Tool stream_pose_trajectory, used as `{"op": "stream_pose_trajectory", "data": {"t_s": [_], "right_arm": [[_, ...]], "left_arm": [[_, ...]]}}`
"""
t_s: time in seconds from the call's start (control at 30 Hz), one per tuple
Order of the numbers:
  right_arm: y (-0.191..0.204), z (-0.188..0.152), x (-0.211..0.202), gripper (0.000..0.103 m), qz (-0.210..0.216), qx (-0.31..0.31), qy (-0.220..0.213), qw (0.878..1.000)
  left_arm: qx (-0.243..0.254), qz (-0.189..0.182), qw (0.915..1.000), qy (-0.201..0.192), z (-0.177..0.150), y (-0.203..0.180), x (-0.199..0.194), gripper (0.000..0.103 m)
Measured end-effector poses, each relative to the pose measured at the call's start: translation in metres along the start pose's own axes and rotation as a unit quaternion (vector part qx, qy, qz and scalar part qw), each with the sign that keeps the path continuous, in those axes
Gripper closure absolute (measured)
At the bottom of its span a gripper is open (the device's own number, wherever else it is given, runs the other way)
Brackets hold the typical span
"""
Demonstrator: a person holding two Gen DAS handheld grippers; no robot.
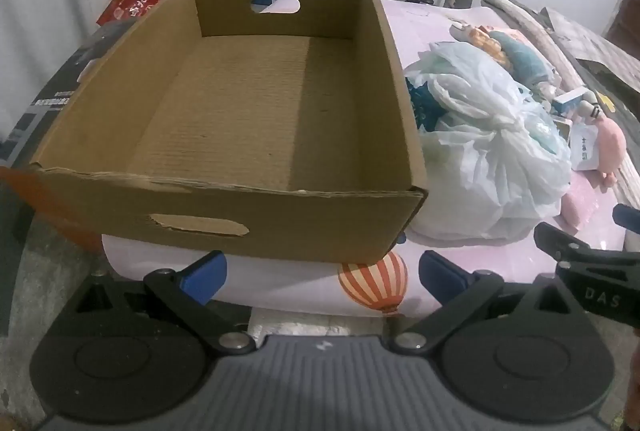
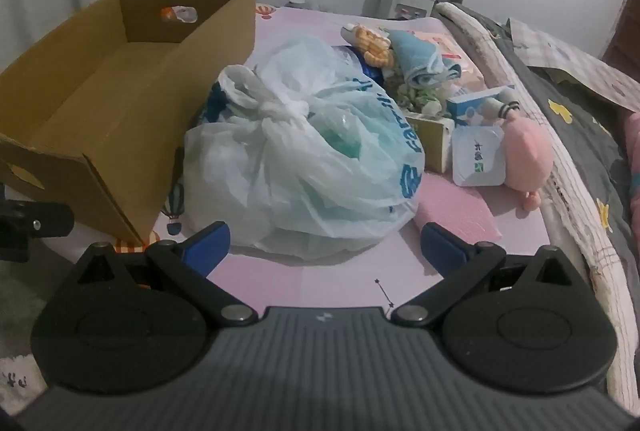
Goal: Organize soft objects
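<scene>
The left claw (image 1: 322, 277) is spread wide with nothing between its blue-padded fingers (image 1: 204, 277), tilted down at the near edge of a pink mattress printed with hot-air balloons (image 1: 452, 251). Directly ahead of it sits an open brown cardboard box with oval handle cutouts (image 1: 248, 111), its floor bare, its near wall just beyond the fingertips. The right claw (image 2: 325, 245) is likewise spread and grips nothing; straight in front of it, close to the fingertips, lies a knotted translucent white plastic bag with blue lettering (image 2: 304, 159), stuffed with soft contents and resting just beside the box's right wall. Beyond the bag and to the right of the claw lie a round pink plush toy (image 2: 524, 151), a rolled light-blue cloth (image 2: 420, 63), a yellow-orange knitted toy (image 2: 372, 43), a small blue-and-white carton (image 2: 476, 109) and a white packet with printed characters (image 2: 478, 159) touching the plush. Farther right of the claw a grey quilt with yellow shapes (image 2: 576, 135) is bunched along the mattress edge.
</scene>
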State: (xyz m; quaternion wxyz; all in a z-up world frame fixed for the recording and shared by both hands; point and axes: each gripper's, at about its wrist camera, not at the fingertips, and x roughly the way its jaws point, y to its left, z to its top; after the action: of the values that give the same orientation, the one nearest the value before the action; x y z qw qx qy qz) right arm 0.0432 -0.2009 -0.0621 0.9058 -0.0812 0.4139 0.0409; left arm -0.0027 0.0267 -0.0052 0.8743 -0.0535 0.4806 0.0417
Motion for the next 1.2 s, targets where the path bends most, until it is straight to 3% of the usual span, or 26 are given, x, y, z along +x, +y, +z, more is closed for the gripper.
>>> {"op": "stream_pose_trajectory", "data": {"t_s": [1.2], "right_arm": [[0.001, -0.001, -0.002, 0.001, -0.002, 0.002, -0.005, 1.000]], "left_arm": [[0.003, 0.002, 1.0000, -0.006, -0.002, 0.001, -0.004, 0.000]]}}
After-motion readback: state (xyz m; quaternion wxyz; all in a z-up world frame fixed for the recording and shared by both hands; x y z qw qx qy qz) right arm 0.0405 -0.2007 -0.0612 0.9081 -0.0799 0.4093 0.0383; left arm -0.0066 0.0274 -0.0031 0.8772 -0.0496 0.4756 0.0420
